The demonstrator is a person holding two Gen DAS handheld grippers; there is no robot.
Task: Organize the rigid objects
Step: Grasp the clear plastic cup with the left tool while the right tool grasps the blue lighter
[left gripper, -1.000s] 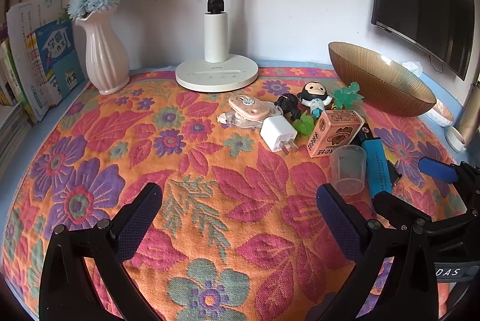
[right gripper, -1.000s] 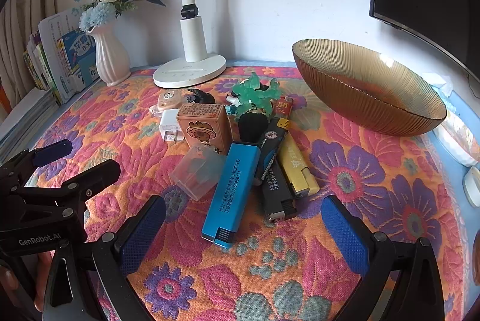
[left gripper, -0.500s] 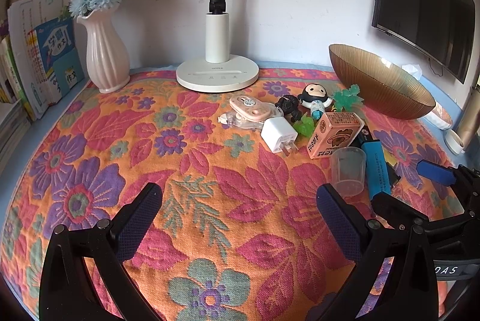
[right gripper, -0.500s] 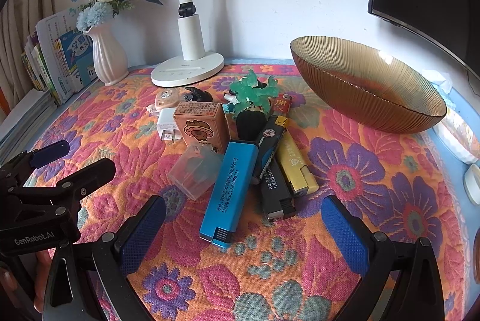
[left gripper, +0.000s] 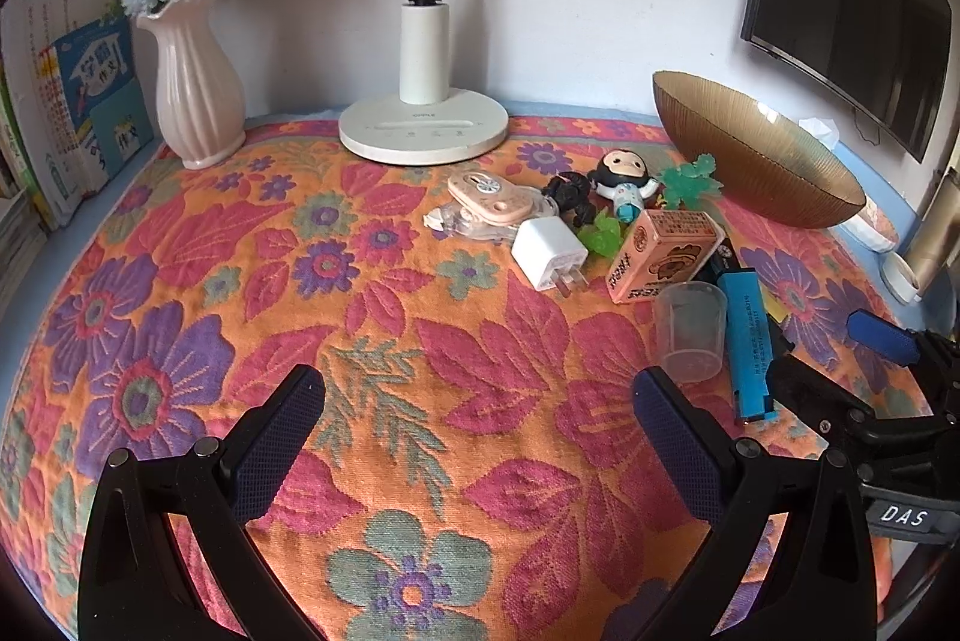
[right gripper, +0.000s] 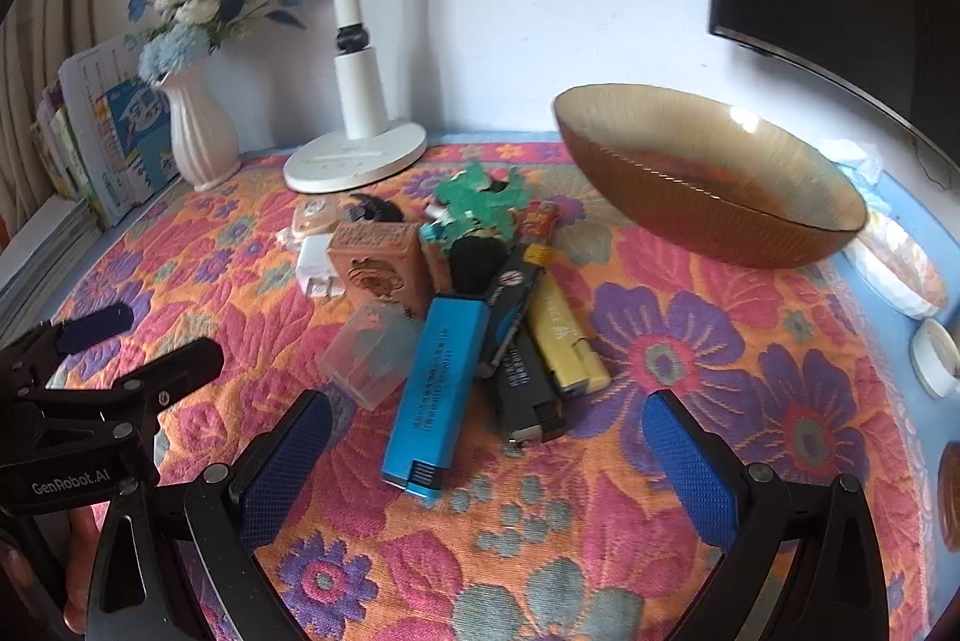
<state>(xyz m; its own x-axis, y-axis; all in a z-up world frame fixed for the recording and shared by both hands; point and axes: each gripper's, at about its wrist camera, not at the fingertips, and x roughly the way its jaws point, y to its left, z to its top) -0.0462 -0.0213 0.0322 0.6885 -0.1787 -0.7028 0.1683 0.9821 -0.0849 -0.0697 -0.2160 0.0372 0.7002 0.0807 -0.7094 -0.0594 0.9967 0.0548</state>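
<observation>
Two grippers hang spread and empty over the floral cloth. Your right gripper (right gripper: pixel 486 452) is nearer the pile: the blue lighter (right gripper: pixel 435 392) lies just ahead of it, long axis running away toward the amber glass bowl (right gripper: pixel 708 173). Your left gripper (left gripper: pixel 477 434) sits well left of the clear cup (left gripper: pixel 690 329).

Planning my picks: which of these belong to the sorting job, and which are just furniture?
Job: long blue lighter, yellow lighter, black lighter, clear plastic cup, orange printed box, white plug charger, amber glass bowl.

Bystanders: pink ribbed vase, white lamp base, books.
</observation>
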